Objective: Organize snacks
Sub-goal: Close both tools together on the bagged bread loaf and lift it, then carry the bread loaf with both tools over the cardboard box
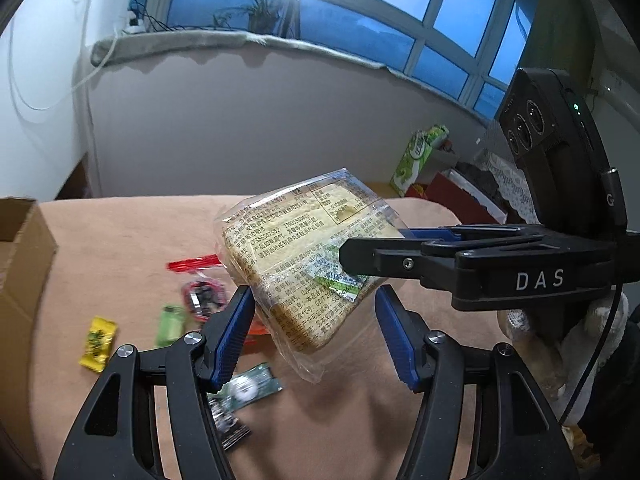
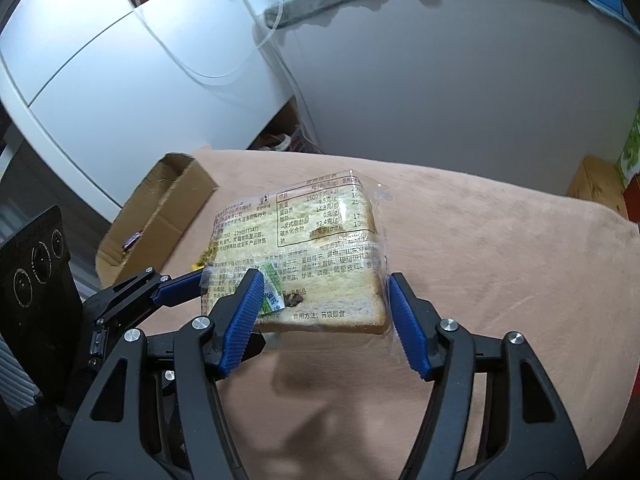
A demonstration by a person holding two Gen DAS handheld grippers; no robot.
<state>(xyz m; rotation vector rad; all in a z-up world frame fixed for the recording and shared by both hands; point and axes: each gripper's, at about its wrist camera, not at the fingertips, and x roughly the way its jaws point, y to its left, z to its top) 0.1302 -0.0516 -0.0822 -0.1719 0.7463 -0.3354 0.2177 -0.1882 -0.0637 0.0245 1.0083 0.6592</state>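
- A table with a pink cloth (image 2: 480, 240) fills the room's middle.
- An open cardboard box (image 2: 160, 216) sits at its far left edge.
- The bread packet (image 2: 320, 248) is up in the air over the cloth, tilted, printed side showing.
- The right gripper (image 2: 326, 316) squeezes the packet between its blue pads.
- The left gripper (image 1: 316, 320) has its fingers wide apart with the packet in between. I cannot tell if it is pinching.
- Small snacks lie on the cloth to the left: a yellow candy (image 1: 98, 344), a green packet (image 1: 170, 324) and a red wrapper (image 1: 194, 264).
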